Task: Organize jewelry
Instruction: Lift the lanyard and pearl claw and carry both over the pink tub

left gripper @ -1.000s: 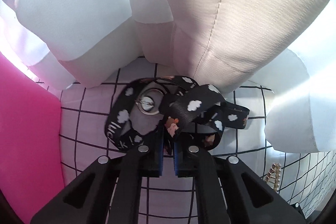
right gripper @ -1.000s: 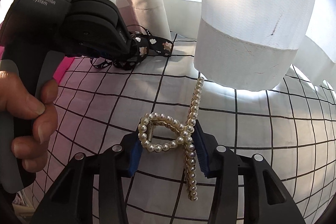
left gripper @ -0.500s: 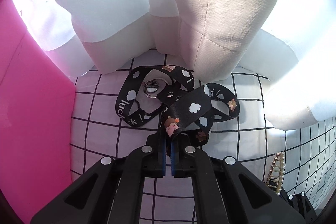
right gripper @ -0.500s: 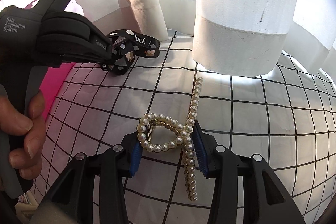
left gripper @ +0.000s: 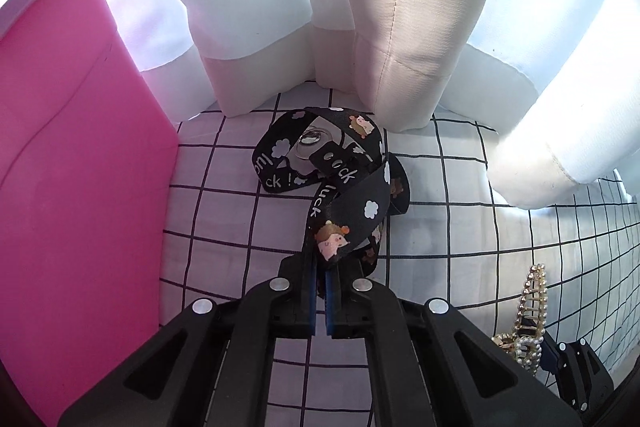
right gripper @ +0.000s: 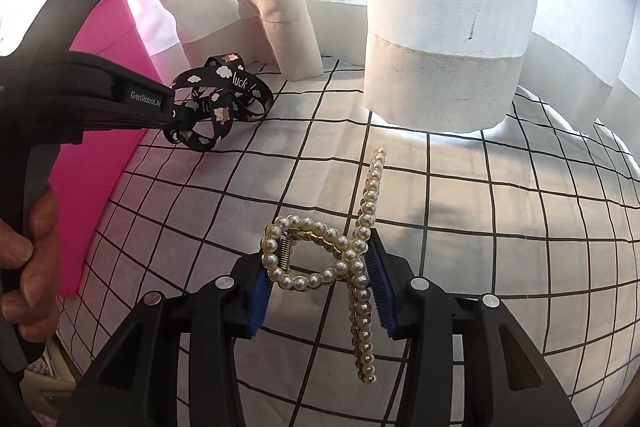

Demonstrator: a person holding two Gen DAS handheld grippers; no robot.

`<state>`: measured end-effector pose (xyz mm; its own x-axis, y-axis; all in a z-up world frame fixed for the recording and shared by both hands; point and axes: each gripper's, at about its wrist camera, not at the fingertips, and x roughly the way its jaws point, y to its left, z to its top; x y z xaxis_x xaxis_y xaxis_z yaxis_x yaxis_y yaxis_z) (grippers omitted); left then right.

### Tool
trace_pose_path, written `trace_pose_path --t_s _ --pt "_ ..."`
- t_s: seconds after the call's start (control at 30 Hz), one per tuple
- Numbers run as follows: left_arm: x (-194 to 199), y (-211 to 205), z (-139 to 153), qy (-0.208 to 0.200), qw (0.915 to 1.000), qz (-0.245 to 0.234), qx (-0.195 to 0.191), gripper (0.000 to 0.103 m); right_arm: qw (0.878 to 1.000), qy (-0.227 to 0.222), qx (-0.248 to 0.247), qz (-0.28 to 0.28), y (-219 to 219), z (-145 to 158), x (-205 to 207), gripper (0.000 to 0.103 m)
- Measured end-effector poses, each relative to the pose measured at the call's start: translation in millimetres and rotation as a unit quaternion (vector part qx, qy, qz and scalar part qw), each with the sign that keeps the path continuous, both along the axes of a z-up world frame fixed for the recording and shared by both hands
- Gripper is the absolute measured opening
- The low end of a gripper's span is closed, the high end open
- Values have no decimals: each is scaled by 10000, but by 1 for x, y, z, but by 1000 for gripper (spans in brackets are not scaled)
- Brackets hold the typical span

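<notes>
Gripping one end of the black lanyard (left gripper: 348, 211), the left claw (left gripper: 321, 281) is pinched tight on the strap while the rest lies coiled on the checked cloth (left gripper: 224, 211) beside the pink box (left gripper: 80, 147). The right claw (right gripper: 320, 279) is closed on the pearl hair clip (right gripper: 320, 259) (held clear of the cloth, I think). To do this well, lift high enough that the metal ring (left gripper: 310, 139) clears the box wall.

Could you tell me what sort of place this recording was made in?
Probably a home, by a window: pale curtains hang backlit onto a surface covered with a white grid-patterned cloth, and a pink container stands at its edge.
</notes>
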<state>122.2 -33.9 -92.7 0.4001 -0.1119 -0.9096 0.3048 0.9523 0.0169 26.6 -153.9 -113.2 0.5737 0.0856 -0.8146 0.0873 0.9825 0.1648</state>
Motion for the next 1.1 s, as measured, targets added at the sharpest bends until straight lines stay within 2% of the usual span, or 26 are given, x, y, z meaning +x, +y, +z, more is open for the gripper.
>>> trace_pose_path --t_s 0.2,0.53,0.8,1.1 --pt "-15 6 8 -57 10000 56 3 3 10000 -47 -14 71 4 2 -1 42" --pt "-11 -8 19 -256 9996 113 -61 3 9996 -218 -64 146 -2 21 -12 42" --pt "-16 -1 55 -504 9983 191 -203 3 9985 -457 -180 252 -7 54 -17 42" --pt "-21 10 115 -1014 9935 347 -382 3 9943 -932 -304 412 -8 109 -16 42"
